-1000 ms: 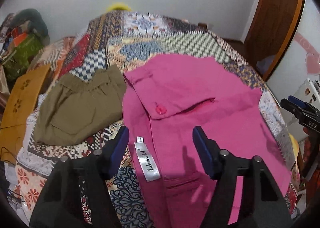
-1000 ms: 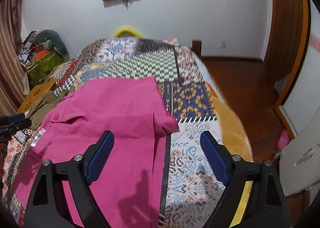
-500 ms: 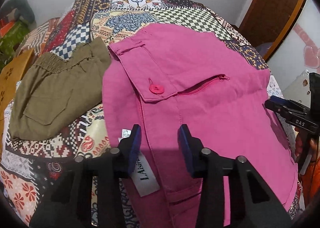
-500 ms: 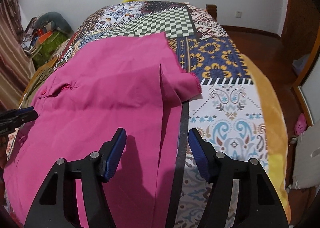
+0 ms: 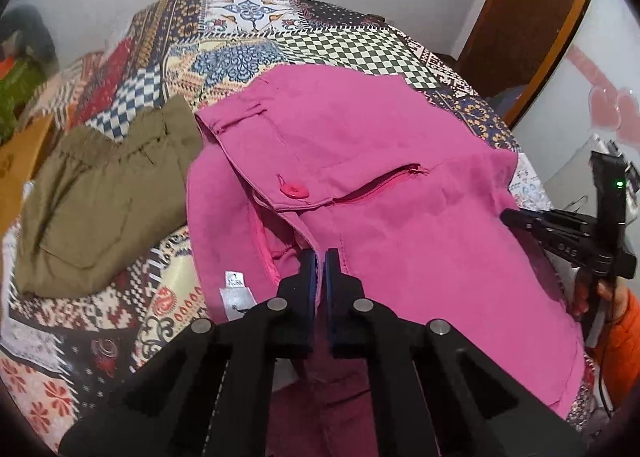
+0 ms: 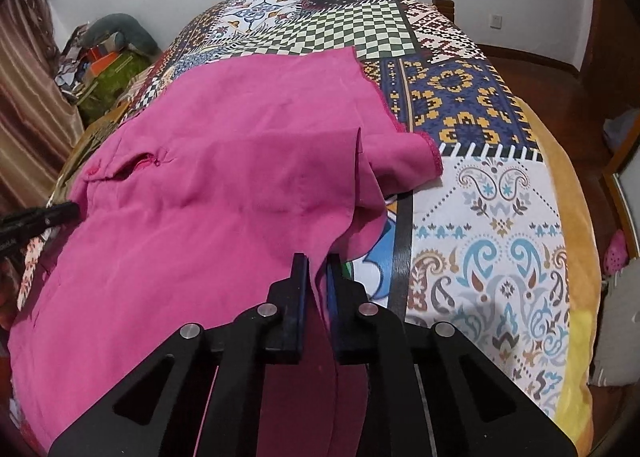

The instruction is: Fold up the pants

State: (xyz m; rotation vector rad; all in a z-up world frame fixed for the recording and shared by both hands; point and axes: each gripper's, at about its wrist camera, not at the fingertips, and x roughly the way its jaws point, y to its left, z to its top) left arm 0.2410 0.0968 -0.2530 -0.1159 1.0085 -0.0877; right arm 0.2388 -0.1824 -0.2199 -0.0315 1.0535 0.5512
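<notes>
Pink pants (image 5: 380,185) lie spread across the patterned bedspread (image 5: 248,41), waistband with a pink button (image 5: 294,189) and open zip to the left. My left gripper (image 5: 319,257) is shut on the pink cloth near the waistband's front edge, beside a white label (image 5: 236,293). In the right wrist view the pants (image 6: 224,177) cover the left of the bed, and my right gripper (image 6: 318,261) is shut on the near edge of the leg end. Each gripper shows at the far edge of the other's view, the right (image 5: 560,229) and the left (image 6: 36,217).
Folded olive pants (image 5: 96,193) lie left of the pink pair on the bedspread (image 6: 480,185). Bags and clutter (image 6: 108,61) stand by the curtain at the far left. A wooden door (image 5: 532,17) and floor lie to the right of the bed.
Both grippers were open above the pants, came down and closed. Each now pinches the near edge of the pink cloth, which is slightly lifted and puckered at the jaws.
</notes>
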